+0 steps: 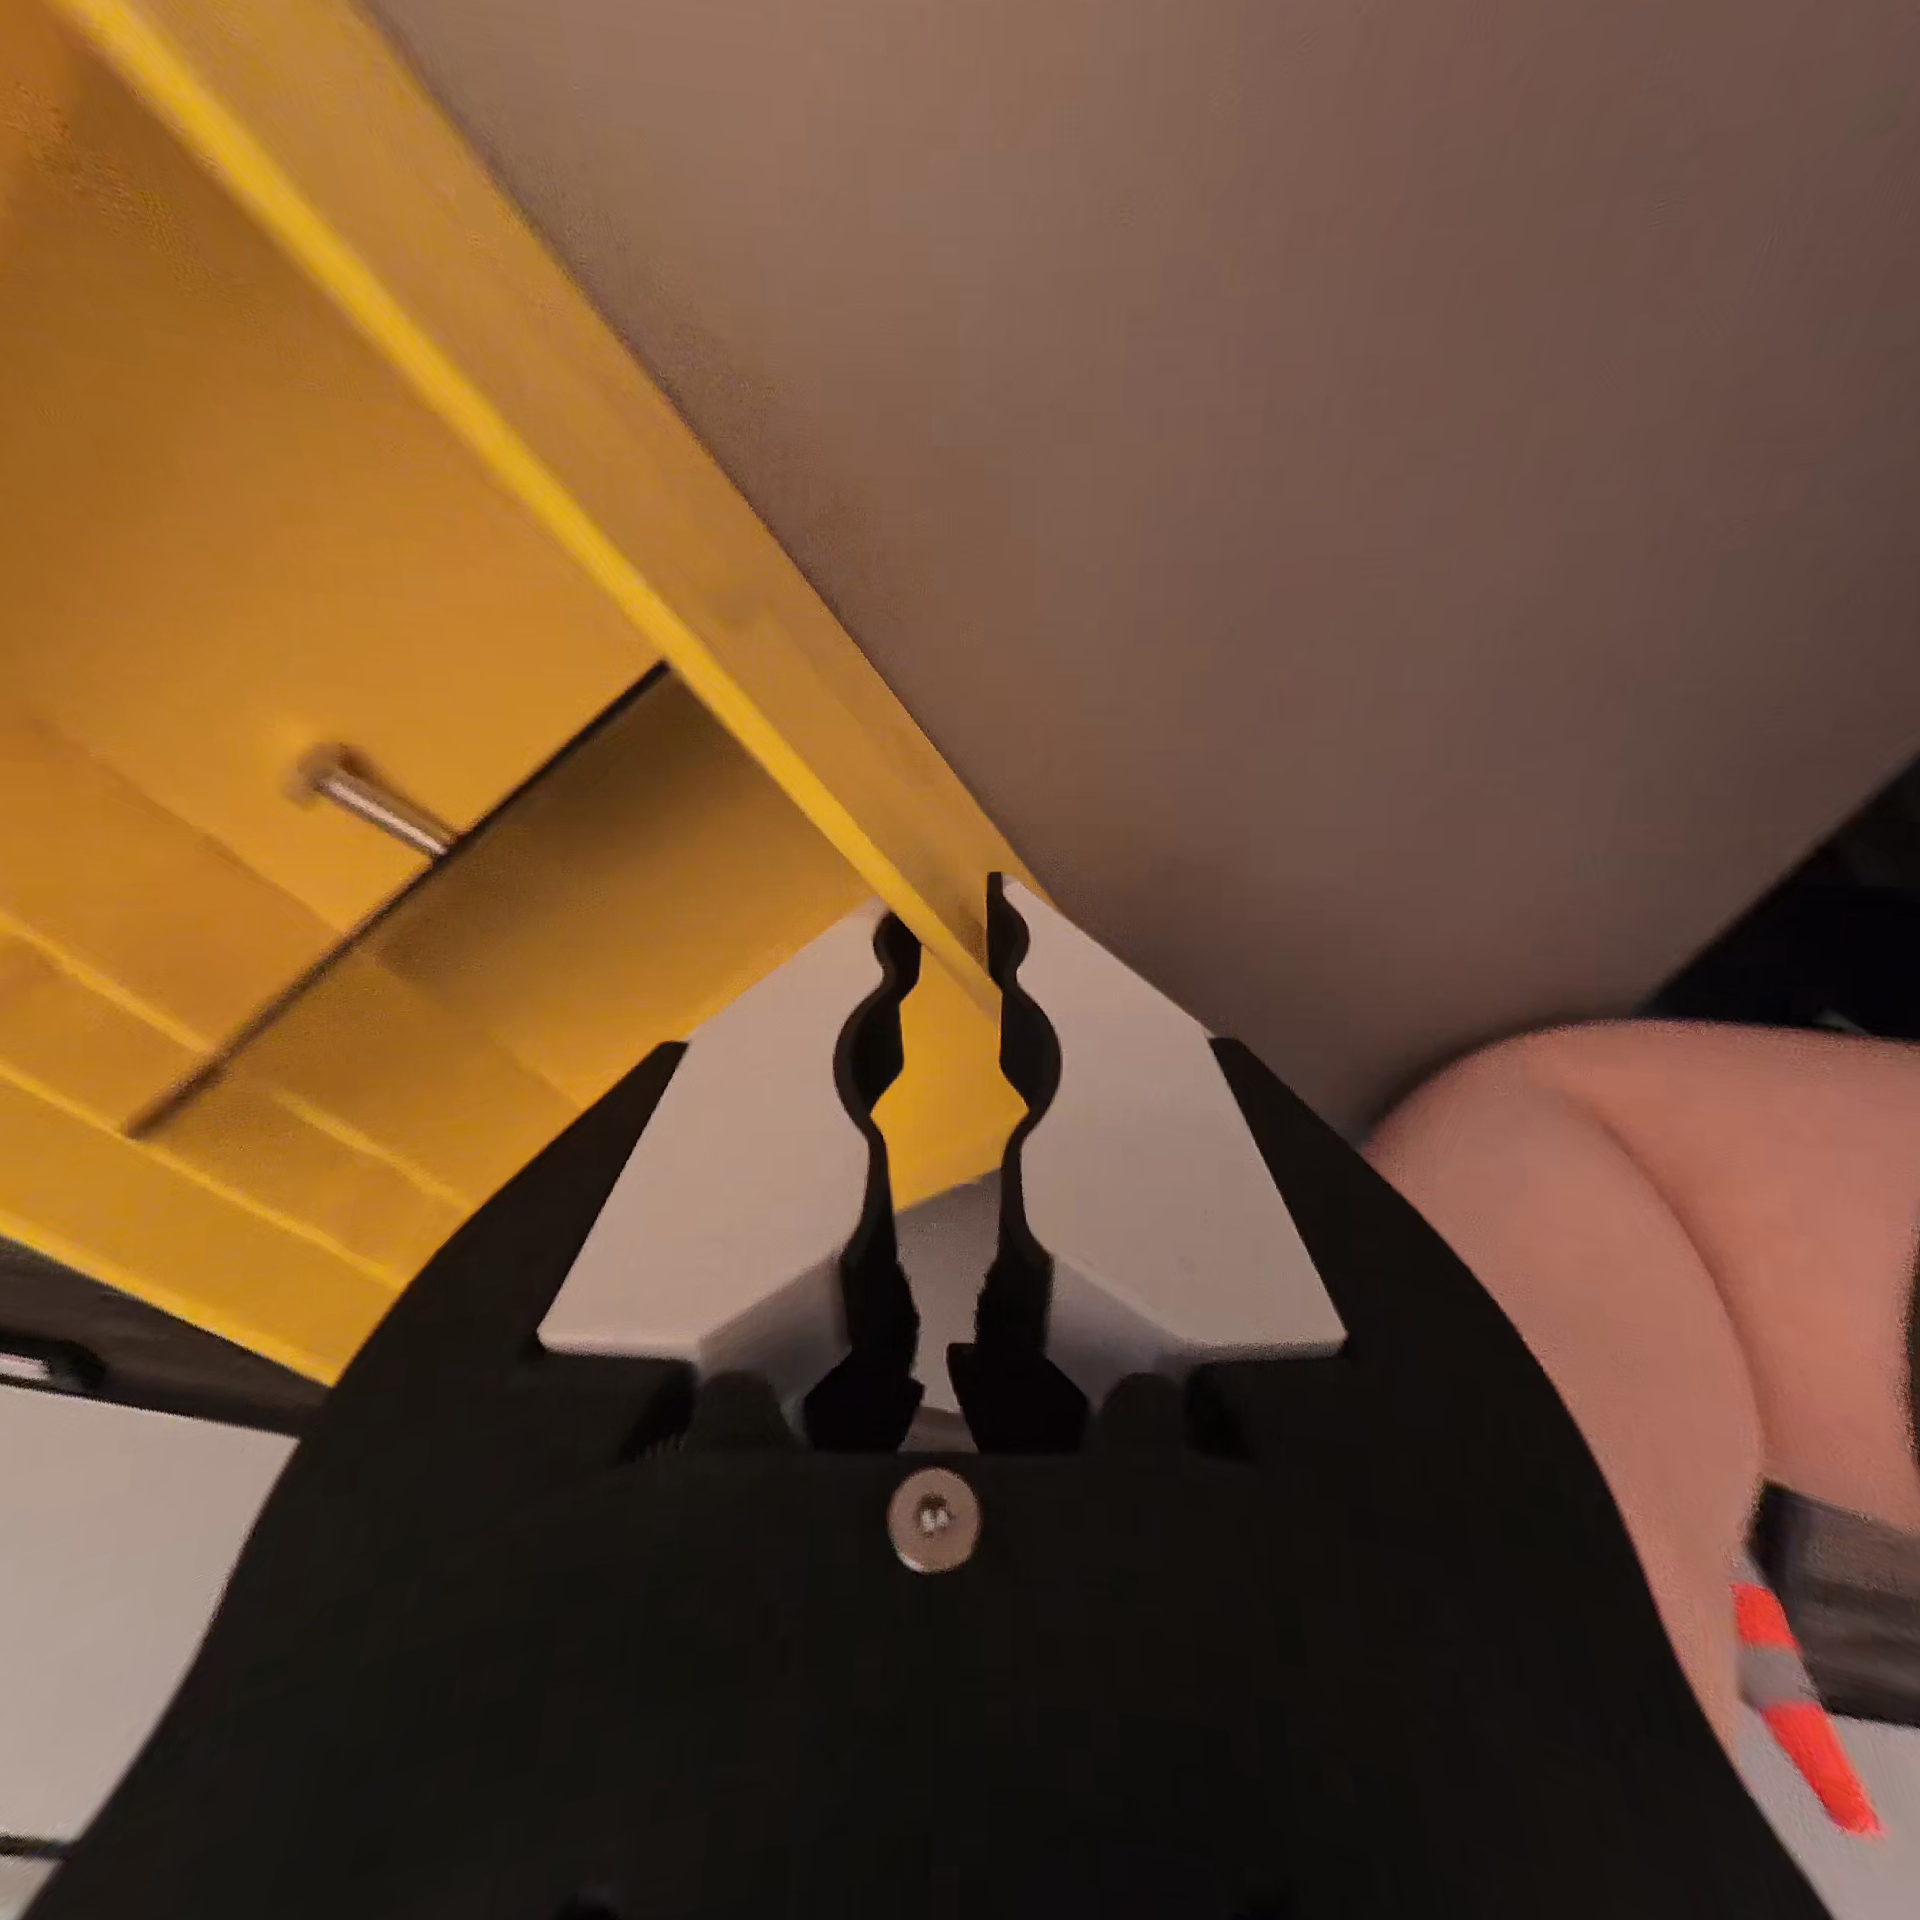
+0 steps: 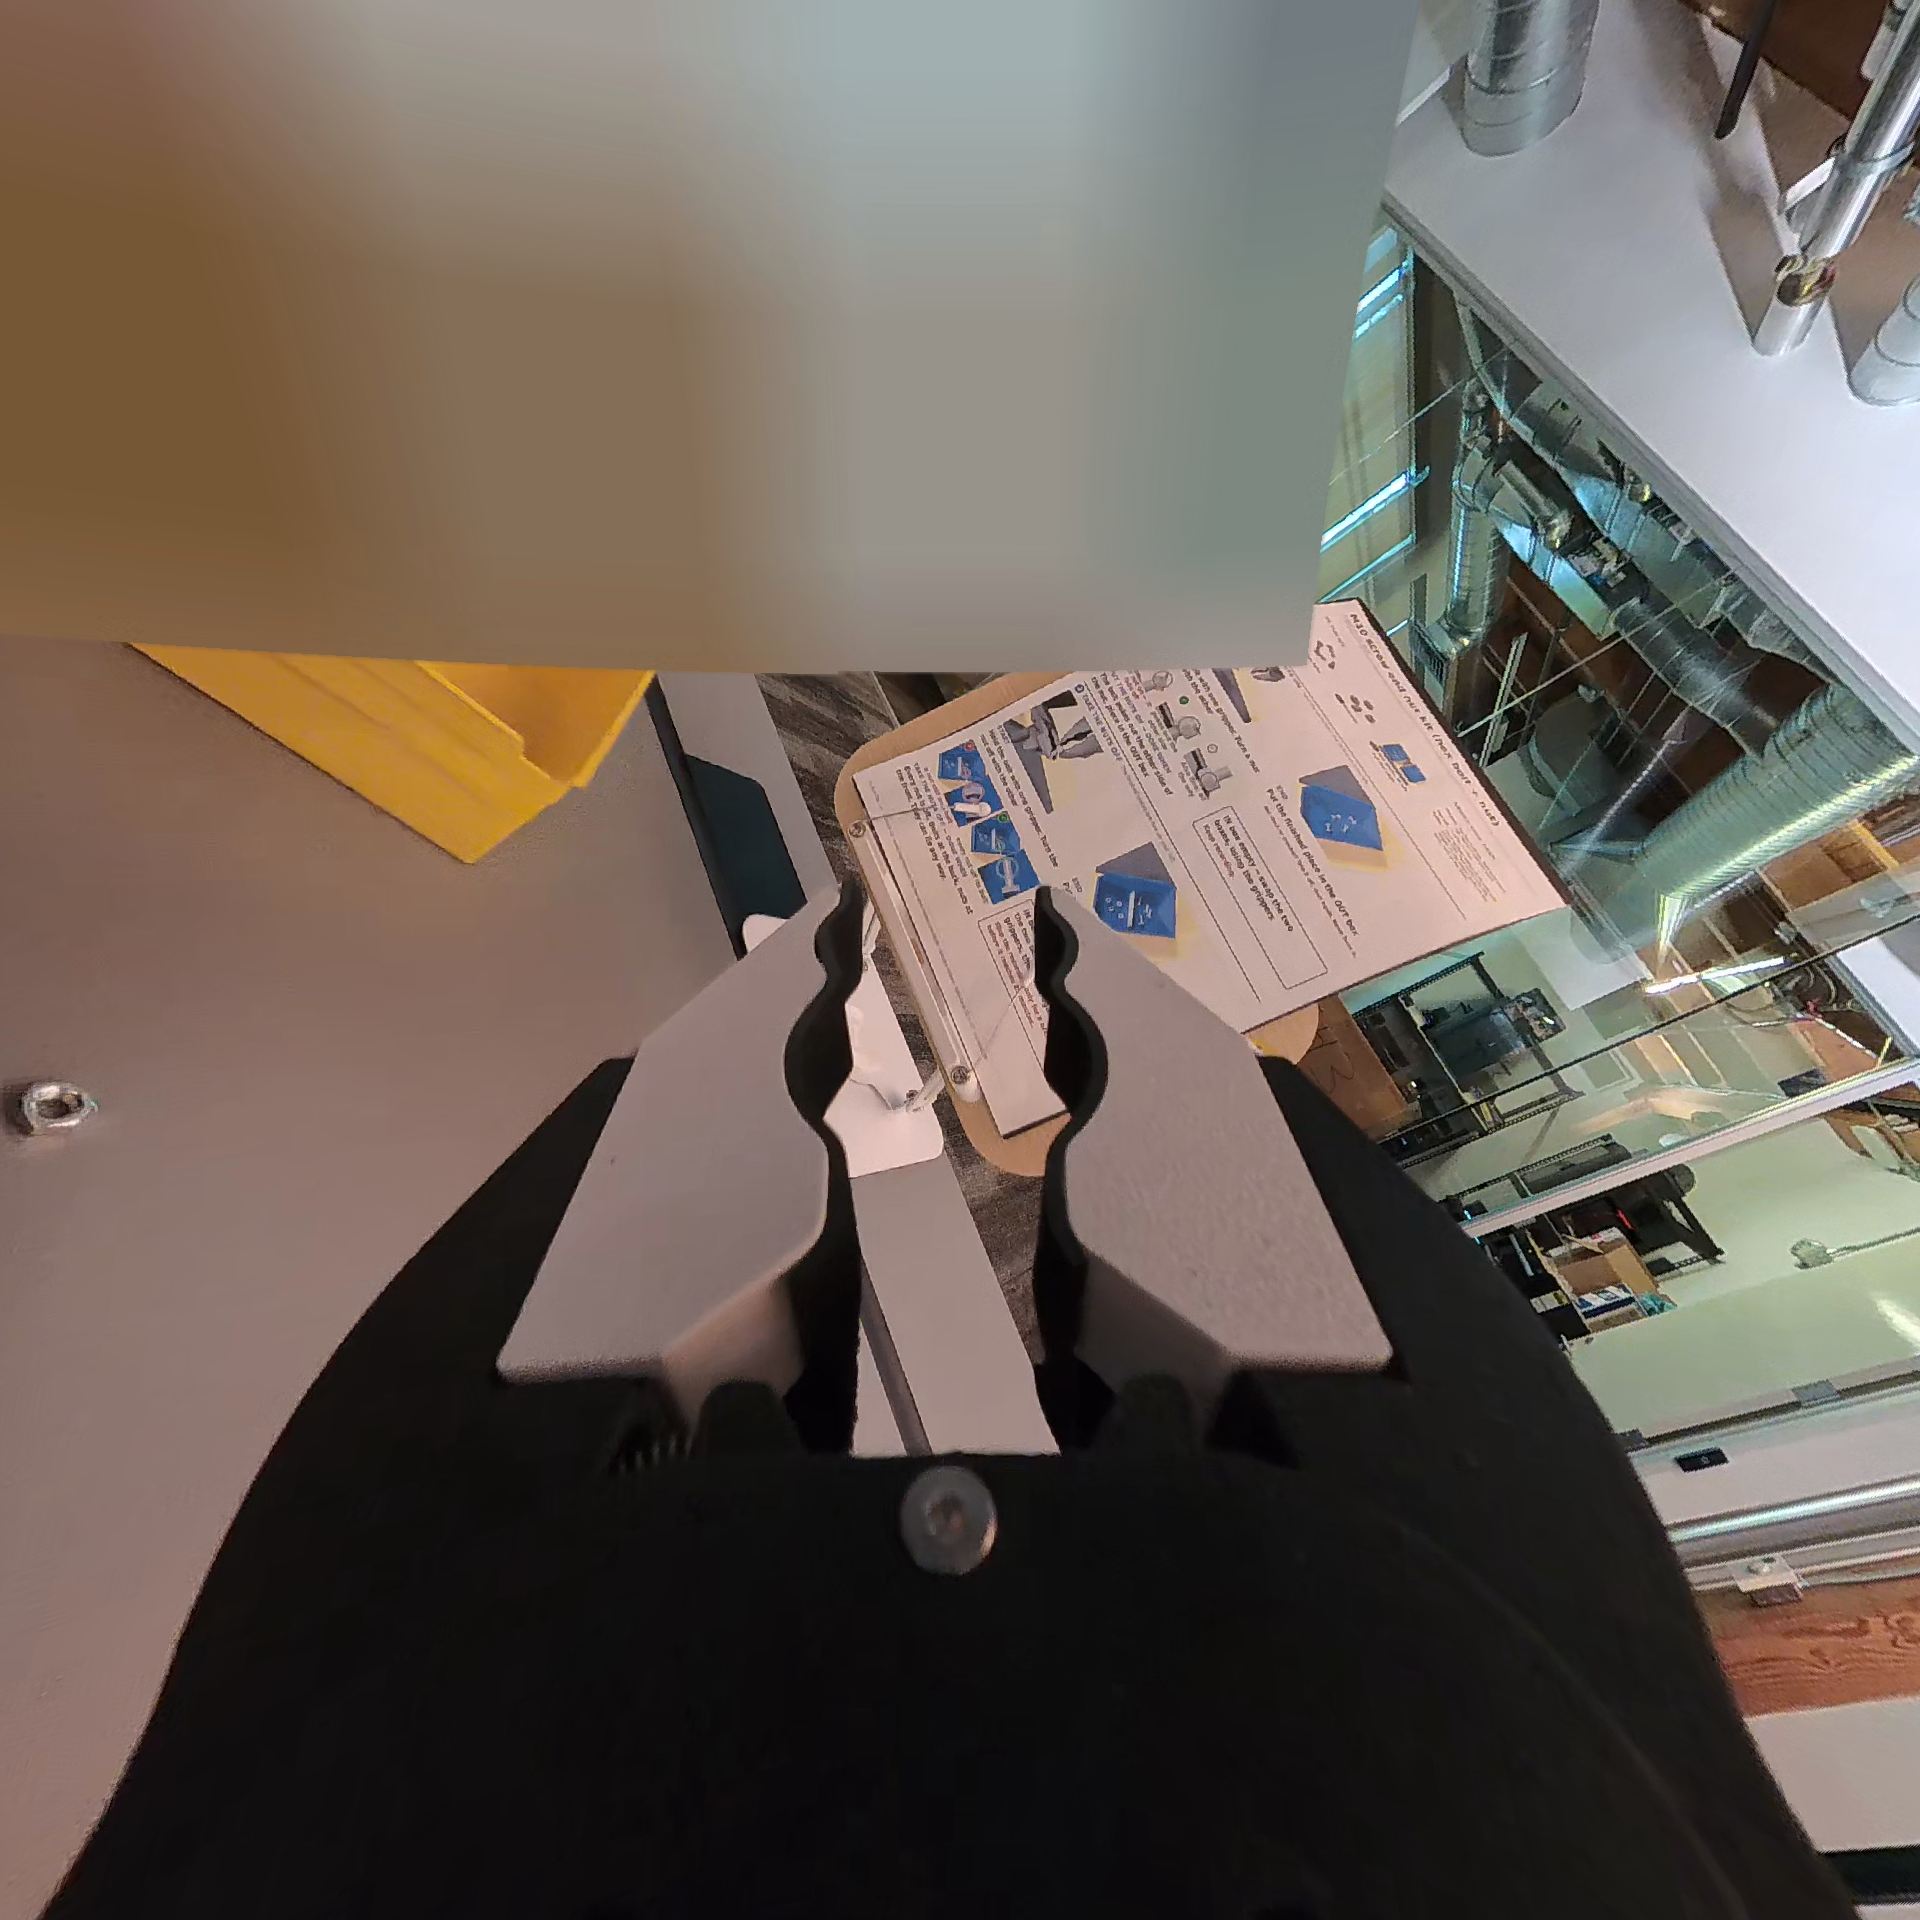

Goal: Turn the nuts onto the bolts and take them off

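In the left wrist view a silver bolt (image 1: 369,800) lies inside a yellow bin (image 1: 239,499). My left gripper (image 1: 954,914) hovers at the bin's near corner. Its jaws stand a narrow gap apart and nothing shows held between them; the bin's rim (image 1: 644,582) shows through the gap. This view is motion-blurred. In the right wrist view a silver nut (image 2: 47,1107) lies on the grey table (image 2: 312,1039) at the far left. My right gripper (image 2: 948,909) is open and empty, past the table's edge and well right of the nut.
A corner of the yellow bin (image 2: 416,748) sits on the table ahead-left of the right gripper. An instruction sheet on a clipboard (image 2: 1195,831) lies beyond the table edge. A person's arm (image 1: 1662,1299) is at the right of the left gripper. A blurred patch covers the upper part of both views. Tip to tip, the grippers are about 45 centimetres apart.
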Motion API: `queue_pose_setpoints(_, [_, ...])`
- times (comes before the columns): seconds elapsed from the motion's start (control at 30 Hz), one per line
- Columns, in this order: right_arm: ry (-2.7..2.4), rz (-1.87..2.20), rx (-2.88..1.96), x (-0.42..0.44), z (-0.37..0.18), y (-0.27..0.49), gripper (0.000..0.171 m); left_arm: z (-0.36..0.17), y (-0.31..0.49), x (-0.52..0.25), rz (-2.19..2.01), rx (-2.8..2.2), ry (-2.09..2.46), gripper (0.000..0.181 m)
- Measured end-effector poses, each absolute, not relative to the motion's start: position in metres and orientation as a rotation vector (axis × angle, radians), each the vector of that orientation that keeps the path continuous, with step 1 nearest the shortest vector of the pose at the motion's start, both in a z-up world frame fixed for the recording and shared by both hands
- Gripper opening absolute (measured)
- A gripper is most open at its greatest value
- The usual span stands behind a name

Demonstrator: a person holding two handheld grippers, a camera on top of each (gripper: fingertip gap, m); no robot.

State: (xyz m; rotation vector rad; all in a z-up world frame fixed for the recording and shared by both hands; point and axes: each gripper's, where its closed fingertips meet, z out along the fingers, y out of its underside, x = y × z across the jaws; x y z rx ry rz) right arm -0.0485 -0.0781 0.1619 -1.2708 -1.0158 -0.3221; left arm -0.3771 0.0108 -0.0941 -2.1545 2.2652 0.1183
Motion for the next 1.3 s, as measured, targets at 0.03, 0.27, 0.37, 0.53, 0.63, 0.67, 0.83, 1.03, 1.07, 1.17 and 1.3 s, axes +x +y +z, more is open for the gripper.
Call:
queue_pose_setpoints(0.03, [-1.014,-0.325,-1.274,-0.047,0.162,-0.078,0.033,-0.094,0.006,-0.387,0.096,-2.206,2.256,0.008])
queue_pose_setpoints(0.27, [-1.023,-0.322,-1.287,-0.046,0.158,-0.075,0.033,-0.076,0.003,-0.389,-0.311,-2.297,2.096,0.012])
queue_pose_setpoints(0.37, [-1.037,-0.322,-1.289,-0.048,0.156,-0.074,0.033,-0.051,0.015,-0.37,-0.472,-2.144,2.0,0.01])
queue_pose_setpoints(0.53, [-1.049,-0.323,-1.298,-0.05,0.152,-0.071,0.033,-0.008,0.059,-0.336,-0.592,-2.017,1.668,0.007])
queue_pose_setpoints(0.63, [-1.051,-0.324,-1.299,-0.05,0.152,-0.07,0.033,-0.014,0.115,-0.343,-0.354,-2.146,1.38,0.014])
queue_pose_setpoints(0.67, [-1.051,-0.323,-1.3,-0.05,0.151,-0.07,0.033,-0.024,0.13,-0.348,-0.271,-2.213,1.319,0.018])
queue_pose_setpoints(0.83, [-1.047,-0.33,-1.312,-0.048,0.15,-0.067,0.033,-0.083,0.162,-0.35,-0.143,-2.473,1.26,0.035])
queue_pose_setpoints(1.03, [-1.045,-0.333,-1.33,-0.045,0.146,-0.062,0.033,-0.115,0.176,-0.366,0.032,-2.603,1.282,0.04])
queue_pose_setpoints(1.07, [-1.045,-0.334,-1.335,-0.045,0.145,-0.061,0.033,-0.116,0.178,-0.364,0.032,-2.605,1.285,0.041])
queue_pose_setpoints(1.17, [-1.047,-0.343,-1.351,-0.044,0.142,-0.056,0.033,-0.118,0.18,-0.359,-0.005,-2.616,1.302,0.038])
queue_pose_setpoints(1.3, [-1.067,-0.355,-1.371,-0.046,0.135,-0.05,0.033,-0.12,0.178,-0.366,0.06,-2.662,1.345,0.044])
